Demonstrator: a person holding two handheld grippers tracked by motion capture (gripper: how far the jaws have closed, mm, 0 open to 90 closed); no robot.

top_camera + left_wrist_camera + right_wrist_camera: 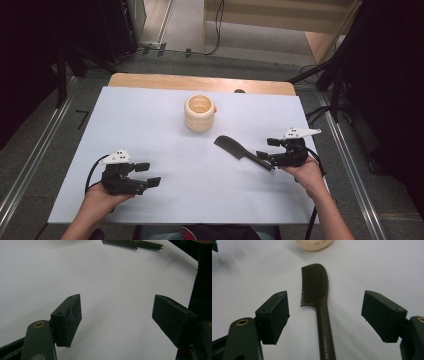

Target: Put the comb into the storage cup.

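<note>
My right gripper [325,315] had its fingers spread wide either side of the dark brown comb's [318,297] handle, not touching it. The comb lay flat on the white desk [150,125], teeth fine, handle lettered. Beyond it stood a cream ribbed jar [199,113], its contents unclear. My left gripper [148,175] rested spread too.

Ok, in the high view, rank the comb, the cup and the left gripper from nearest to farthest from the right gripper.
1. Comb: its handle end lies at the open right gripper, between its jaws.
2. Cup: farther up the table, left of the comb.
3. Left gripper: across the table, near the left edge, open.
</note>
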